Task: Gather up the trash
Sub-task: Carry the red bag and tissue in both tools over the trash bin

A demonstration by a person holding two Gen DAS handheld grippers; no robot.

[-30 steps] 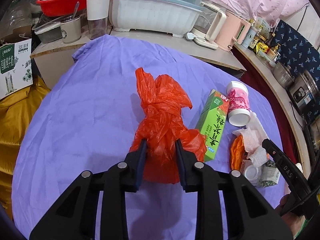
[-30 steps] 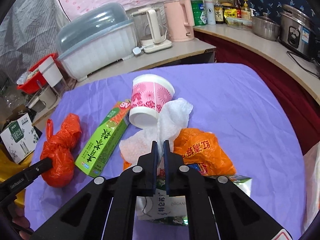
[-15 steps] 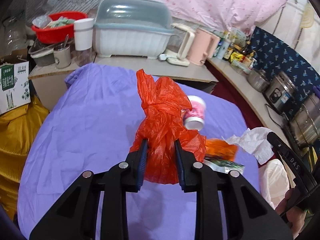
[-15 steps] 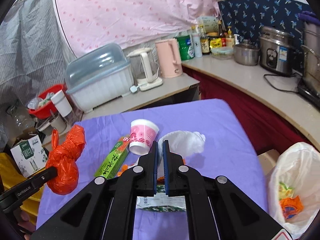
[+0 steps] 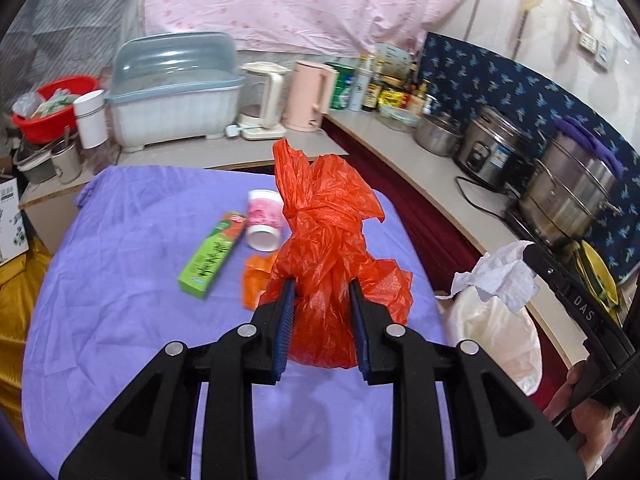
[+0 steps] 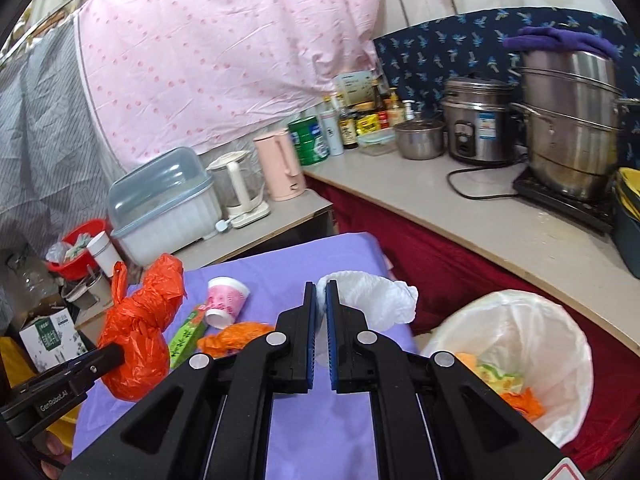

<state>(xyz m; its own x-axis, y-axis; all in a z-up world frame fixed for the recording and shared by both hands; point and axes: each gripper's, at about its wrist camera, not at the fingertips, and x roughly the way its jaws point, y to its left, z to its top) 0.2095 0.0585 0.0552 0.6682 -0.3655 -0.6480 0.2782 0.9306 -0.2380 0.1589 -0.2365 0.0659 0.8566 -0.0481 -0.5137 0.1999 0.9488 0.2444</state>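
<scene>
left gripper point(image 5: 322, 288) is clamped on a knotted red bag point(image 5: 328, 240), right gripper point(image 6: 321, 288) pinching a white tissue point(image 6: 376, 300), both held above the purple table point(image 5: 120, 280), bin point(image 6: 520, 344) beside it

A purple cloth point(image 5: 120, 280) covers the table. On the far counter stand a dish rack point(image 5: 176, 92) (lidded), a white kettle point(image 5: 266, 98) and a pink kettle point(image 5: 310, 96). To the right are bottles point(image 6: 360, 120), a rice cooker point(image 6: 476, 124) and a tall steamer point(image 6: 572, 120). Far left sits a red basin point(image 5: 48, 116).
</scene>
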